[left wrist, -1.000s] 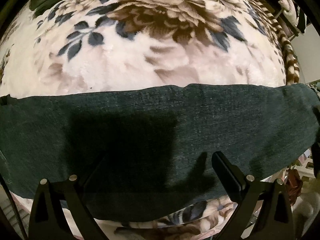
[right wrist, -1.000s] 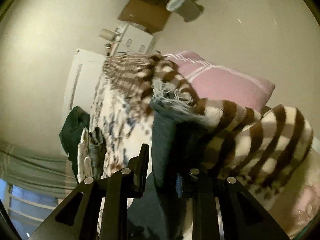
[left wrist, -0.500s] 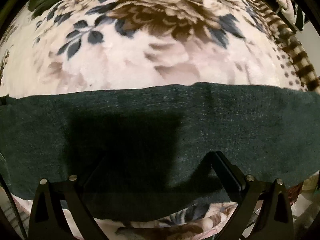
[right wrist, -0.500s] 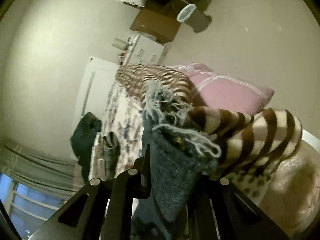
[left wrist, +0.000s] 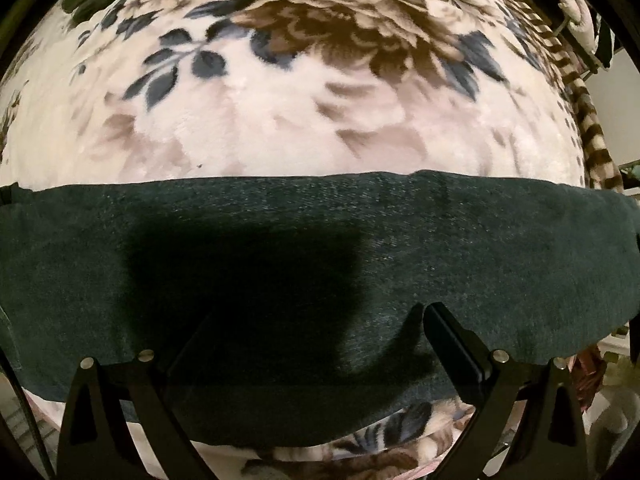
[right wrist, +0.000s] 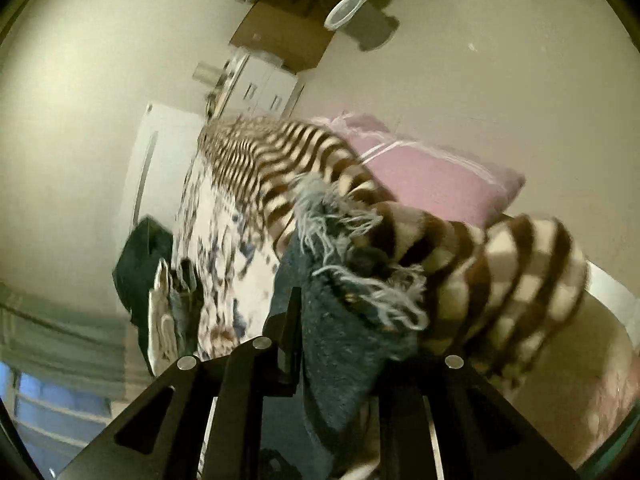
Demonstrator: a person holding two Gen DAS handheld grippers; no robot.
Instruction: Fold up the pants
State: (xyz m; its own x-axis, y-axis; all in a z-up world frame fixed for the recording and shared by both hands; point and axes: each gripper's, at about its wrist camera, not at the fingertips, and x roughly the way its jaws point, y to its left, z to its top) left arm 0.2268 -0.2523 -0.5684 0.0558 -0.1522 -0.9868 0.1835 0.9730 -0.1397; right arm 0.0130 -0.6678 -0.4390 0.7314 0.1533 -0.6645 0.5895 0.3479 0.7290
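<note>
Dark denim pants lie as a flat band across the floral blanket. My left gripper hangs straight down over that band, open, with nothing between its fingers; its shadow darkens the cloth. In the right wrist view, the pants' frayed hem is lifted off the bed and stands between the fingers of my right gripper. The jaws are opening slightly, but the cloth is still pinched. The denim hides the right finger's pad.
A brown-and-cream striped blanket and a pink pillow lie just behind the hem. A pile of clothes sits at the bed's far end. Beyond it stand a white drawer unit, a cardboard box and a grey bin.
The right gripper closed on the frayed hem and raised it off the striped blanket, drawing it slightly back. The left gripper stayed over the pants; the leg's right end shifted a little.
</note>
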